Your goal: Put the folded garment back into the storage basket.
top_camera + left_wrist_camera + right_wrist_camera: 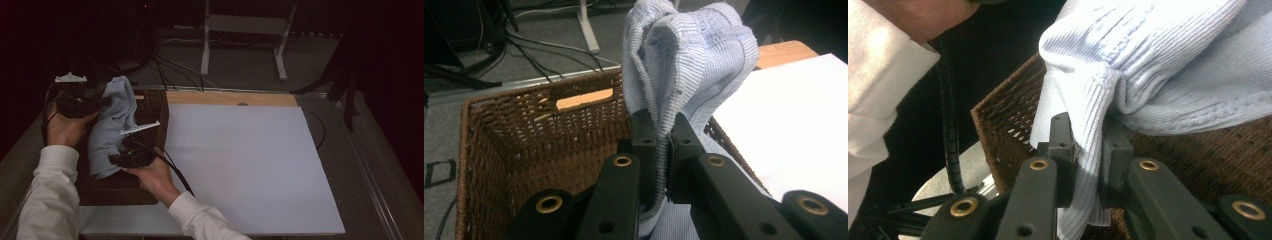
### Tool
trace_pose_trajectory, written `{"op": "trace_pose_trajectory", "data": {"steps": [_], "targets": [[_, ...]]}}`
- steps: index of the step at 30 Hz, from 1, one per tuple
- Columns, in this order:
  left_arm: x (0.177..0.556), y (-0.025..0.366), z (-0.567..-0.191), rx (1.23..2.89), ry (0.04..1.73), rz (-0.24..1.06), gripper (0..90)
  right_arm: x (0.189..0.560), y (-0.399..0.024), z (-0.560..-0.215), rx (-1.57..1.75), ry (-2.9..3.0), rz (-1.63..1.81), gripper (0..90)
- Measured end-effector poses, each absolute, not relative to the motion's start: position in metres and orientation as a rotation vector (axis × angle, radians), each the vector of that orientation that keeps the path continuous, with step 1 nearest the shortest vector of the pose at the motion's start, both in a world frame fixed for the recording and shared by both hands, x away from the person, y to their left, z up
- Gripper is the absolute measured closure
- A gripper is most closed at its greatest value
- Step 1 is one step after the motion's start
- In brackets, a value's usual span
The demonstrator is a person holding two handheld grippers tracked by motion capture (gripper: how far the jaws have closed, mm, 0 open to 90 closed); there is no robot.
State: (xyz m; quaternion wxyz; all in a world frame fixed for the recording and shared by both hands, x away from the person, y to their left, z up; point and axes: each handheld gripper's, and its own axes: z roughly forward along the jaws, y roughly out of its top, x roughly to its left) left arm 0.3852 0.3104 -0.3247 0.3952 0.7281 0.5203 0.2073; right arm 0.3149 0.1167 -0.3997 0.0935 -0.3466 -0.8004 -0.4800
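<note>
1. Left hand-held gripper (663, 135): jaws pinched tight on a fold of the pale blue knitted cloth (689, 65); in the high view, left hand-held gripper (100, 101) raised at the far-left corner of the wicker basket (150, 107).
2. Right hand-held gripper (1088, 150): jaws clamped on another fold of the same cloth (1148, 65); in the high view, right hand-held gripper (120, 159) nearer the person, over the basket.
3. Cloth (112, 125): strung between the two hand-held grippers, bunched high just beyond the left one, draping down to the right one, hanging over the open basket.
4. Basket (524, 135): directly below and ahead of the left hand-held gripper, brown weave, a slot handle in its far wall; rim (1003, 120) just left of the right hand-held gripper.
5. White board (240, 165): flat on the bench (360, 170), to the right of both hand-held grippers, touching the basket's side.
6. Wooden strip (230, 98): along the board's far edge, beyond the right hand-held gripper.
7. White sleeves (50, 200) behind both hand-held grippers.
</note>
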Motion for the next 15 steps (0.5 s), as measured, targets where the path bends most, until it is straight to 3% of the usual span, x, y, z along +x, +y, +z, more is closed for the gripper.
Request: {"op": "trace_pose_trajectory", "data": {"steps": [2, 3, 5, 6, 8, 11, 15], "targets": [[0.387, 0.311, -0.329, 1.851, 1.360, 0.540, 84.8, 0.316, 0.118, -0.402, -1.040, -2.377, -1.396, 79.0], [0.389, 0.312, -0.331, 1.836, 1.395, 0.548, 79.5, 0.316, 0.119, -0.403, -1.071, -2.387, -1.377, 75.1], [0.392, 0.315, -0.336, 1.792, 1.456, 0.543, 52.5, 0.318, 0.117, -0.406, -1.161, -2.392, -1.360, 49.8], [0.392, 0.316, -0.337, 1.773, 1.459, 0.554, 45.0, 0.318, 0.115, -0.406, -1.210, -2.406, -1.372, 37.3], [0.392, 0.316, -0.339, 1.756, 1.473, 0.565, 31.4, 0.317, 0.111, -0.404, -1.289, -2.455, -1.393, 24.3], [0.391, 0.313, -0.338, 1.770, 1.471, 0.604, 17.9, 0.320, 0.105, -0.402, -1.296, -2.477, -1.402, 19.5], [0.391, 0.311, -0.336, 1.755, 1.470, 0.611, 10.0, 0.322, 0.102, -0.401, -1.281, -2.487, -1.411, 15.7]]}}
